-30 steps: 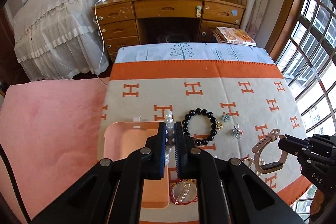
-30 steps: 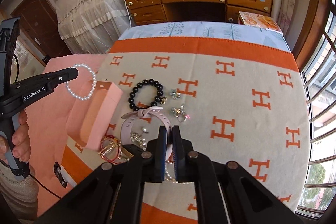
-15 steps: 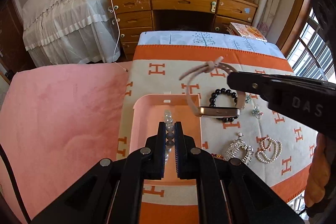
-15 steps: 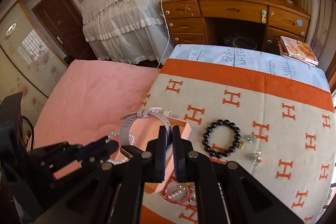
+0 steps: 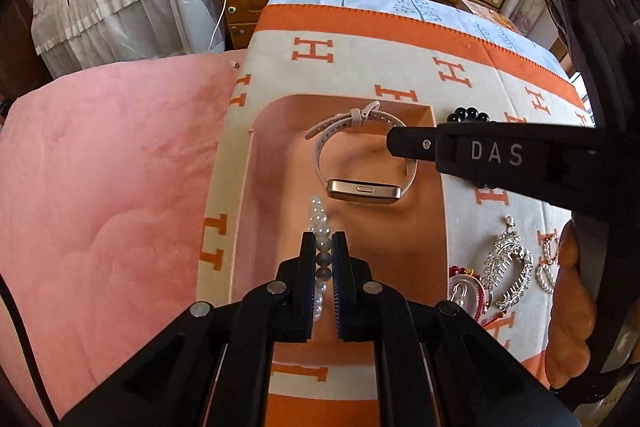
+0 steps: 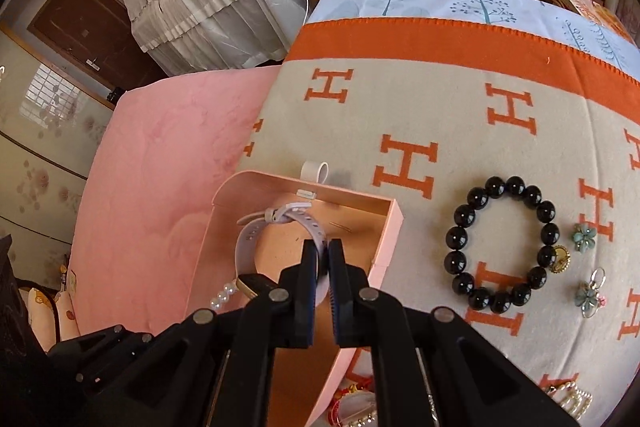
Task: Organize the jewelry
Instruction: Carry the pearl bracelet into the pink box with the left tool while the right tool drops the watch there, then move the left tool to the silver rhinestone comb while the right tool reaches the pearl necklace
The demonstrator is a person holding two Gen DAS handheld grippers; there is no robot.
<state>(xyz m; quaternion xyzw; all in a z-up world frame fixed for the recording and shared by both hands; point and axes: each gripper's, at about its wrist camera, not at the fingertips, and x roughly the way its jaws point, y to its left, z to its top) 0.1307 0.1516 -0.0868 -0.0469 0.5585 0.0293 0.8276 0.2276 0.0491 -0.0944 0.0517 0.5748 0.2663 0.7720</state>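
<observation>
I hold the left gripper [image 5: 324,247] clamped on the white pearl bead bracelet [image 5: 319,217] and the right gripper [image 6: 323,255] clamped on the pale pink strapped gold-cased watch [image 5: 362,163], both above the open pink rectangular box [image 5: 256,211]. Risk, in my judgement: simultaneous release tangles the two items, or the watch lands on the box rim.

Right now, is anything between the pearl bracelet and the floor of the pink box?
Nothing visible. The pearl bracelet hangs from the left gripper over bare floor of the pink box; the watch, in the right gripper, sits farther in.
</observation>
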